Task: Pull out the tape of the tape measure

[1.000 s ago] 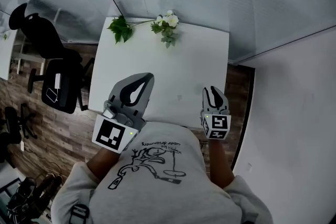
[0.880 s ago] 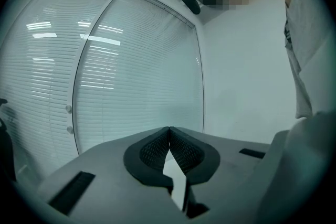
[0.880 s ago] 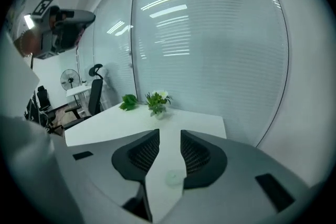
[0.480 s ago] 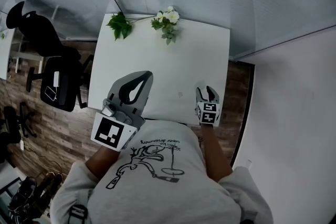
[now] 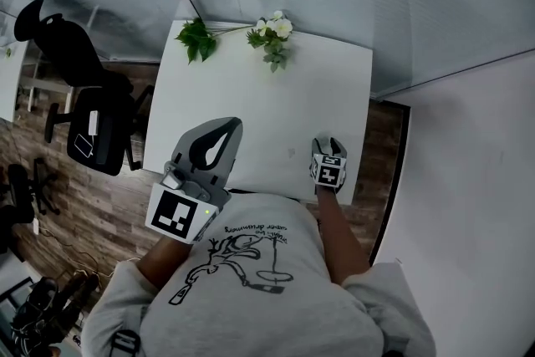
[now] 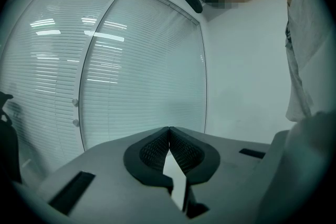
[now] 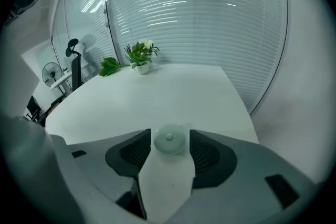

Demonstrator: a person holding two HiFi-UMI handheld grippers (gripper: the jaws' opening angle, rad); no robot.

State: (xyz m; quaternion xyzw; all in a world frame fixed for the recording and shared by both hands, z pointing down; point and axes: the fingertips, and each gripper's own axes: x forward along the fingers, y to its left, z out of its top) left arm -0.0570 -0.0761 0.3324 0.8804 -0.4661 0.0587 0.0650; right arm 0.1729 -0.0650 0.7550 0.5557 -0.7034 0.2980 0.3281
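Observation:
In the right gripper view a small round pale tape measure (image 7: 169, 140) lies on the white table (image 7: 157, 97), right between my right gripper's (image 7: 170, 145) pads (image 7: 137, 153). The jaws are opening, and a thin gap shows on each side of the disc. No tape is visibly drawn out. In the head view the right gripper (image 5: 328, 145) is low over the table's near right edge and hides the tape measure. My left gripper (image 5: 224, 128) is held up at the near left edge. Its tips (image 6: 169, 131) meet, shut and empty, pointing at the blinds.
A small white-flowered plant (image 5: 272, 36) and a leafy sprig (image 5: 194, 39) lie at the table's far edge. A black office chair (image 5: 79, 88) stands on the wood floor to the left. Glass walls with blinds (image 7: 199, 13) lie beyond the table, and the right table edge (image 5: 361, 121) is close to my right gripper.
My right gripper has gone down and slightly left toward the table's near right edge. The left gripper has stayed nearly still.

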